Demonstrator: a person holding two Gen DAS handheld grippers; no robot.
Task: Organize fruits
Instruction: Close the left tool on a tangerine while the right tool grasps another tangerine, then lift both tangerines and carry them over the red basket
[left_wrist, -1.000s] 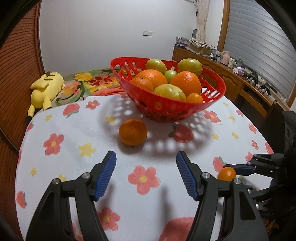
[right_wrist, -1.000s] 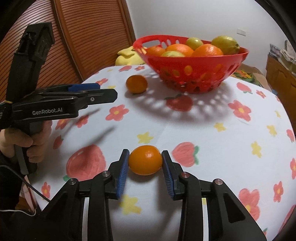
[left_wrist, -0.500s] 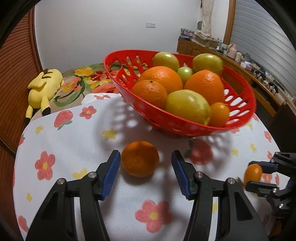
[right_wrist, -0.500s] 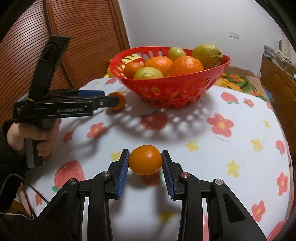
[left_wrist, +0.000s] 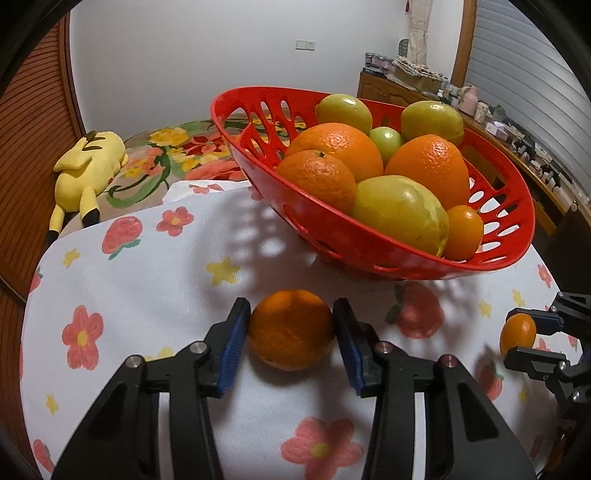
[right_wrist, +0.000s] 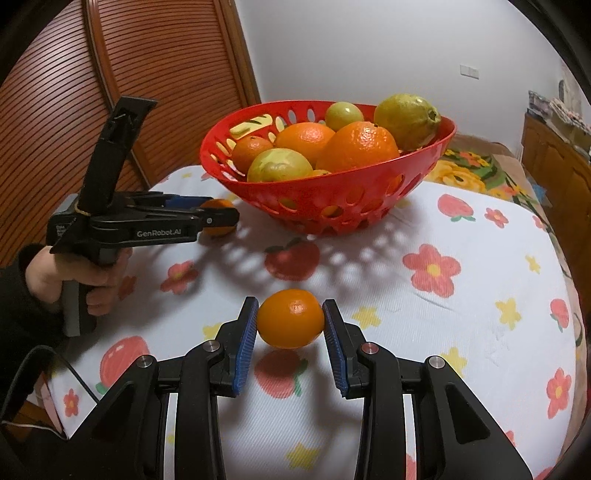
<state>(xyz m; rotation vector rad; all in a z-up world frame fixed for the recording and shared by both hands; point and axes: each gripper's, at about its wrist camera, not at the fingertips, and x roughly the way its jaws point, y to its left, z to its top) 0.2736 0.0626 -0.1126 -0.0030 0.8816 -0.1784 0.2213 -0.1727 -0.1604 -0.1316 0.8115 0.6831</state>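
red basket (left_wrist: 332, 236) holds oranges and green fruit. left gripper (left_wrist: 291, 334) clamps a mandarin (left_wrist: 291, 328) on the cloth; right gripper (right_wrist: 290, 325) clamps a small orange (right_wrist: 290, 323), long axis crosswise.

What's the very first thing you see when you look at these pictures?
A big red basket heaped with oranges and yellow-green fruit, standing on the flowered tablecloth. In front of it, the left gripper pinches a tangerine and the right gripper holds a small smooth orange. A yellow plush toy lies behind the table.
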